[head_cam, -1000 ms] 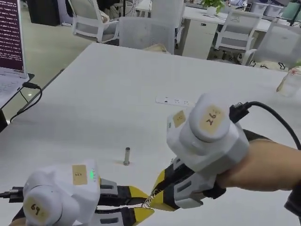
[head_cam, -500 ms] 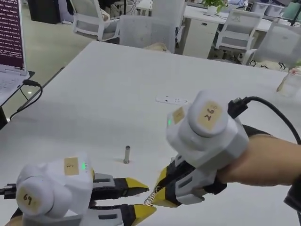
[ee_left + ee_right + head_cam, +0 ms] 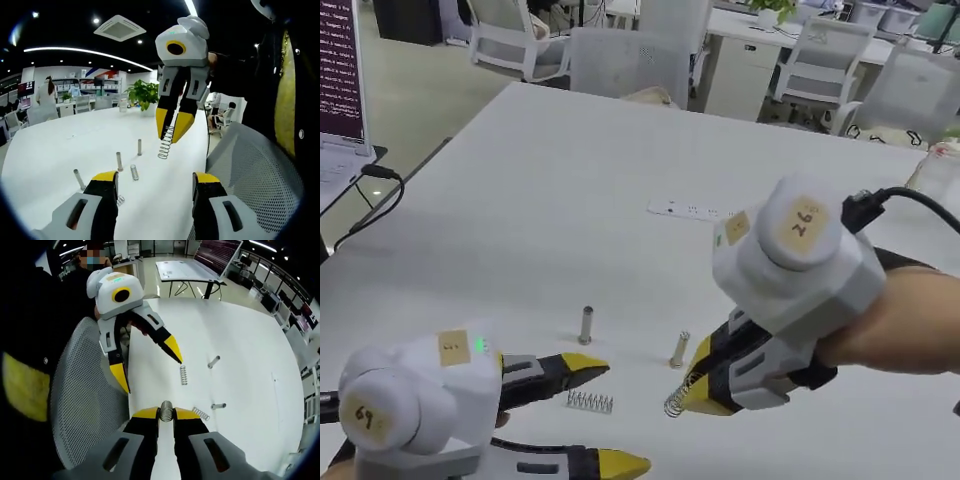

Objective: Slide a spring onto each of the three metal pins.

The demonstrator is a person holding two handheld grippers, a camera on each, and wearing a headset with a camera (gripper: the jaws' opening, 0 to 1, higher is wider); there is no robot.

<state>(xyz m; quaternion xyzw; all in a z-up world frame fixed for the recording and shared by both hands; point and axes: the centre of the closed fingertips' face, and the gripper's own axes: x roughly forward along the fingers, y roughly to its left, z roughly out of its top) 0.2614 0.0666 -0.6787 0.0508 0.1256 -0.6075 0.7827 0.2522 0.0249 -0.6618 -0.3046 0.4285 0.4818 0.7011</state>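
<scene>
My right gripper is shut on the end of a small steel spring, which hangs from its yellow tips just above the white table. In the left gripper view the same spring dangles from the right gripper. Beside it, my left gripper stands open and holds nothing. Two short metal pins stand upright on the table beyond the tips. A third pin stands further left in the left gripper view. A loose spring lies between the left gripper's jaws.
Another loose spring lies near a pin. A white power strip rests further back on the table. A laptop with a black cable sits at the left edge. Office chairs stand beyond the far edge.
My left gripper opened and drew back to the left. My right gripper moved right with the spring, uncovering the second pin and a loose spring on the table.
</scene>
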